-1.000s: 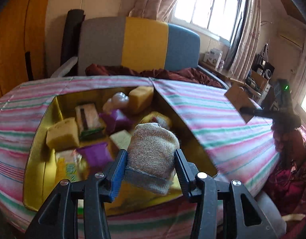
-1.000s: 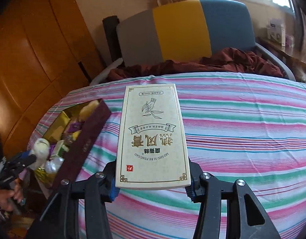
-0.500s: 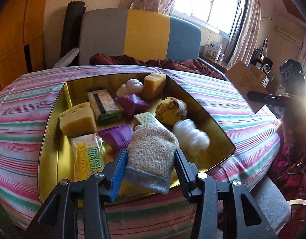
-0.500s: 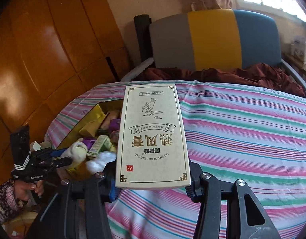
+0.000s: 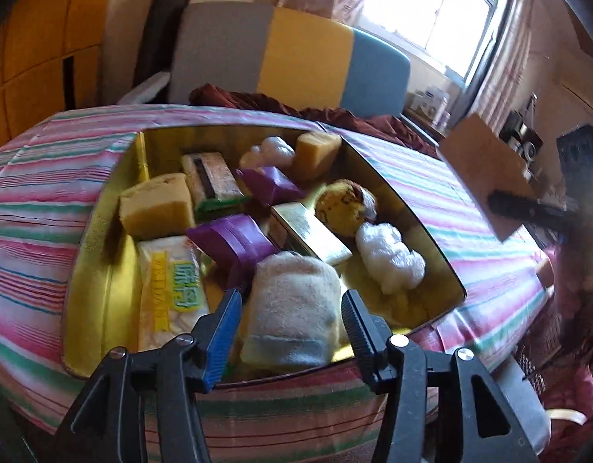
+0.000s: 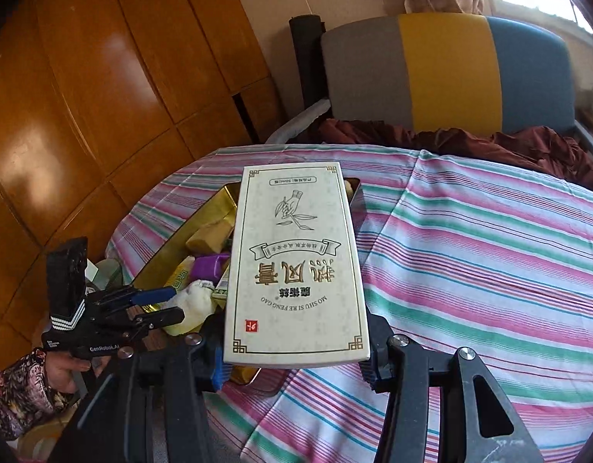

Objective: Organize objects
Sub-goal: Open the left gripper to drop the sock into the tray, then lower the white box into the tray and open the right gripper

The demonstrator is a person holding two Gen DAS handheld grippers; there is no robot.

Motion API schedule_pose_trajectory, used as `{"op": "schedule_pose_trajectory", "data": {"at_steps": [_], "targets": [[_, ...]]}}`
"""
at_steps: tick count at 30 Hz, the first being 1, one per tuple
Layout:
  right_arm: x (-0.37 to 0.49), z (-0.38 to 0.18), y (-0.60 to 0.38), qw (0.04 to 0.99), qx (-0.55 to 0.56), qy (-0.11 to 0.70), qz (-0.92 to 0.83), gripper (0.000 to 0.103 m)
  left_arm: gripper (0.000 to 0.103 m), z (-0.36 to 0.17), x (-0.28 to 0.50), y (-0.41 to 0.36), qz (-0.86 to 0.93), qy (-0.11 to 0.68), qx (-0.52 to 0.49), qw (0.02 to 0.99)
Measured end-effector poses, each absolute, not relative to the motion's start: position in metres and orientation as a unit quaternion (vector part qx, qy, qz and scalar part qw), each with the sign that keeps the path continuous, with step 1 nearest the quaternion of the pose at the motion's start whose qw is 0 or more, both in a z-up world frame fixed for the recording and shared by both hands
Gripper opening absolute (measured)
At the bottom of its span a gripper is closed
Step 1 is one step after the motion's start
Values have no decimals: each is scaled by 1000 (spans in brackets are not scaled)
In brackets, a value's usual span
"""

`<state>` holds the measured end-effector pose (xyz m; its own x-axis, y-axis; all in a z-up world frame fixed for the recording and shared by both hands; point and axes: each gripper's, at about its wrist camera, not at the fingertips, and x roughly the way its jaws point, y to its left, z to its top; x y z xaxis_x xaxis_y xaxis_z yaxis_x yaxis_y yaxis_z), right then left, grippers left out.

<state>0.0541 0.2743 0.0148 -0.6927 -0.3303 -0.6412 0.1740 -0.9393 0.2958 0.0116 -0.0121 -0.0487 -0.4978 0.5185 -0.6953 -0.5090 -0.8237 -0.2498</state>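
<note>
1. The left gripper [image 5: 292, 310] has its jaws apart, one on each side of a rolled sock [image 5: 294, 308]. They seem to hug it loosely or not at all; I cannot tell if they touch
2. The sock is soft and fuzzy, tan with a pale cuff. It sits at the near end of the gold tin [image 5: 103, 270], on top of other things
3. The right gripper [image 6: 296, 355] is clamped on a flat white lid [image 6: 296, 270] with gold writing. It holds the lid in the air over the tin's right side
4. The tin is shiny metal with straight walls. It sits on a striped cloth [image 6: 470, 250] that covers the counter
5. Inside the tin are yellow sponge blocks [image 5: 157, 208], purple packets [image 5: 234, 239], white puffy balls [image 5: 389, 254], a yellow pouch [image 5: 173, 289], a gold bar box [image 5: 311, 231] and a round yellow toy [image 5: 344, 208]
6. What could go wrong: the tin looks very full. The sock stands taller than the walls, so I think the lid may not sit flat
7. The sock is squishy. It could roll over the near edge when the gripper pulls back
8. The lid is smooth and held at one end only. It could tip or slide out
9. The two grippers are close. They could bump if the lid comes down too soon
</note>
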Motion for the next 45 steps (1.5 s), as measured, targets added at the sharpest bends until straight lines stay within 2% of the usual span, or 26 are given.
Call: {"op": "schedule_pose_trajectory", "data": {"at_steps": [4, 10, 14, 27, 36, 42, 45], "targets": [[50, 12, 263, 148, 374, -102, -910, 52, 55, -27, 18, -23, 887, -40, -363, 283], [39, 4, 243, 165, 391, -98, -900, 52, 57, -5, 30, -37, 922, -88, -321, 199], [28, 0, 224, 165, 408, -82, -894, 52, 62, 2, 41, -42, 934, -109, -303, 155], [-24, -25, 174, 76, 495, 35, -865, 52, 66, 12, 42, -61, 944, -130, -279, 116], [-56, -31, 149, 93, 501, 0, -861, 52, 66, 2, 37, -73, 934, -165, -298, 106], [-76, -29, 152, 115, 510, -92, -847, 52, 66, 6, 38, -79, 937, -175, -286, 100], [-86, -33, 144, 128, 524, -109, -835, 52, 66, 6, 37, -82, 937, -176, -287, 96]]}}
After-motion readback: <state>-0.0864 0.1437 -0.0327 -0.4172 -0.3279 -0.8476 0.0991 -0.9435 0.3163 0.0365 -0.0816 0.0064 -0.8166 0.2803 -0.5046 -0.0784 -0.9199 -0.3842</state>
